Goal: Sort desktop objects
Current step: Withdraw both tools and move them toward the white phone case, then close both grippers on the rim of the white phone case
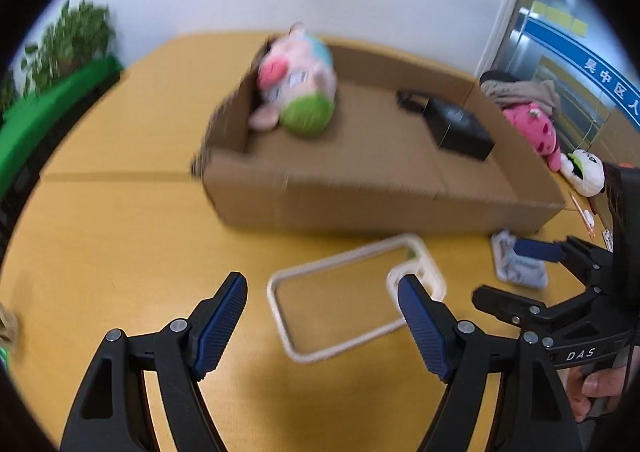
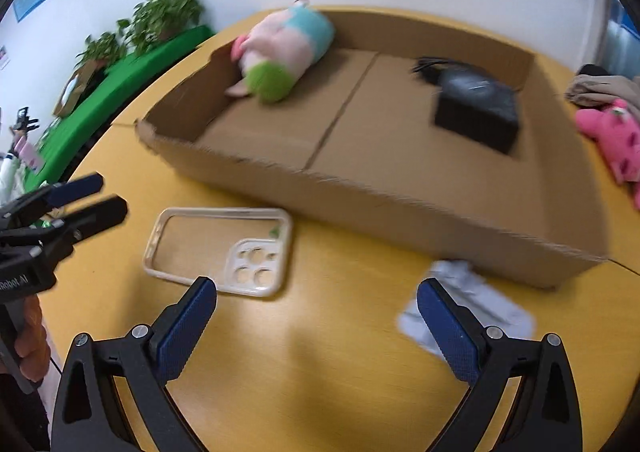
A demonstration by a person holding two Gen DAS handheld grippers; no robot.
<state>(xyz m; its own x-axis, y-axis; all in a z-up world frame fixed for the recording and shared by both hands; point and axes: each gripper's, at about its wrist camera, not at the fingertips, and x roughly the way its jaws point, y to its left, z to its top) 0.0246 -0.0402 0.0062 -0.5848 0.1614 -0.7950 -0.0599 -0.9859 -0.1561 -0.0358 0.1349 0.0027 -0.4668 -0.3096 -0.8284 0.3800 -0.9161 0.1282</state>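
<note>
A clear phone case (image 1: 340, 304) with a white rim lies flat on the yellow table, in front of an open cardboard box (image 1: 360, 199). My left gripper (image 1: 320, 284) hovers over the case, open and holding nothing. A small pale packet (image 2: 476, 304) lies near the box's front right corner. Above the table between the packet and the case (image 2: 220, 248), my right gripper (image 2: 316, 288) stands wide open and empty. Inside the box (image 2: 400, 211) are a pastel plush toy (image 2: 284, 51) at the left end and a black block (image 2: 476, 111) at the right.
A pink strawberry plush (image 2: 616, 135), a white plush (image 1: 586, 171) and a heap of cloth (image 1: 520, 89) lie right of the box. Green plants (image 2: 168, 11) and a green strip line the far left edge. Each gripper shows in the other's view.
</note>
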